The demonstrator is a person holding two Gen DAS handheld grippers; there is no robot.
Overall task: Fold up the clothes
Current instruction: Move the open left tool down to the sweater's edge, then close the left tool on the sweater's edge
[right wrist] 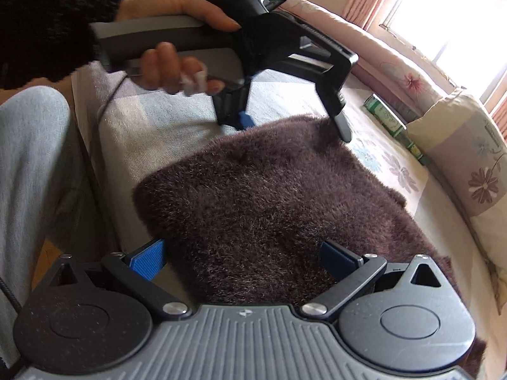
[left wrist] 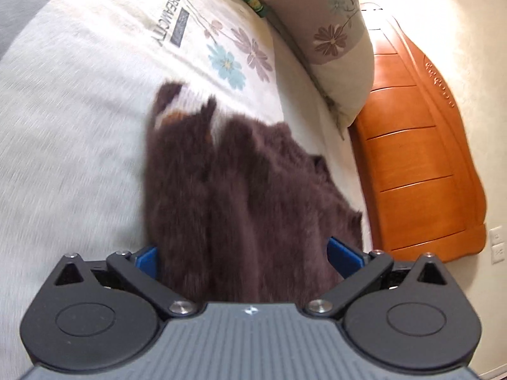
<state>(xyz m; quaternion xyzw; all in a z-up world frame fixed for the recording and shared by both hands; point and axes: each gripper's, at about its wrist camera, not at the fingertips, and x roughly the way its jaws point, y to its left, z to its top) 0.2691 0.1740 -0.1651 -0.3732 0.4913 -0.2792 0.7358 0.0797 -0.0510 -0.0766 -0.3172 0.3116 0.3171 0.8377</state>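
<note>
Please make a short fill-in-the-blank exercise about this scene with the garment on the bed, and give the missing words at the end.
1. The fluffy garment on the bed is dark ____ in colour.
2. Both the left gripper and the right gripper have their jaws ____.
3. The pillow is printed with ____.
4. The headboard is made of ____.

Missing words: brown; open; flowers; wood

sweater [right wrist: 253, 196] – fuzzy brown knit | bedsheet [left wrist: 79, 95] – matt printed cloth | headboard [left wrist: 421, 158] – glossy wood
</note>
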